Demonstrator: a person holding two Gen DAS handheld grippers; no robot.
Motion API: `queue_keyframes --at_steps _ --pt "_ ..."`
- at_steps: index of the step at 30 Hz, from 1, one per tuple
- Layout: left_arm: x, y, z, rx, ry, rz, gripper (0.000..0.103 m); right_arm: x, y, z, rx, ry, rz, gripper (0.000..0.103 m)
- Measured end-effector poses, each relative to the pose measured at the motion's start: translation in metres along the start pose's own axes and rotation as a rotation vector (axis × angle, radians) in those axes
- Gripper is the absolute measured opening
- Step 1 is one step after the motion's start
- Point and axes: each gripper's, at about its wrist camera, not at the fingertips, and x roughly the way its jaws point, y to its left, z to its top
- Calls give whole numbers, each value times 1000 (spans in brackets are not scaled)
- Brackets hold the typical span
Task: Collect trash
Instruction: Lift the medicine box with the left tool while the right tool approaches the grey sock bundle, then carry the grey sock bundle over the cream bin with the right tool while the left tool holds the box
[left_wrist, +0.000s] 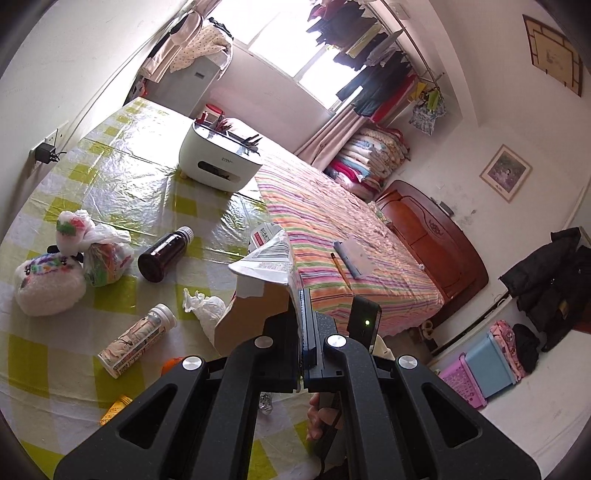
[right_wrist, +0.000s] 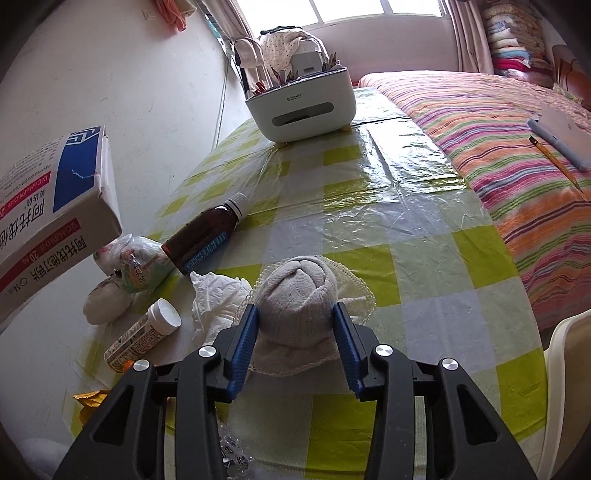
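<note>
My left gripper (left_wrist: 303, 308) is shut on the torn flap of a flattened cardboard medicine box (left_wrist: 264, 266), held up above the table. The right wrist view shows that same box (right_wrist: 55, 206) hanging at the far left. My right gripper (right_wrist: 295, 317) is low over the table, and its blue pads (right_wrist: 246, 328) press on both sides of a rolled grey sock (right_wrist: 299, 295) lying on a white lace-edged cloth (right_wrist: 356, 291). A crumpled tissue (right_wrist: 218, 299) lies just left of the sock.
On the green-checked table (right_wrist: 369, 184) lie a brown bottle (right_wrist: 207, 236), a white-capped tube (right_wrist: 144, 336), tied plastic bags (right_wrist: 136, 266), a white plush (left_wrist: 48, 284) and a yellow wrapper (right_wrist: 88, 400). A white organizer box (right_wrist: 303, 107) stands at the far end. The striped bed (right_wrist: 498, 147) adjoins on the right.
</note>
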Motion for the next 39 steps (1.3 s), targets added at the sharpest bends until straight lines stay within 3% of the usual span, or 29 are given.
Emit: queue_keyframes --at_steps 13,39 --pt "22 -16 -5 29 39 -10 1 -50 -24 -13 29 -95 36 37" --pt "55 -50 -32 111 119 -58 1 -140 -63 -36 52 -310 -1 36"
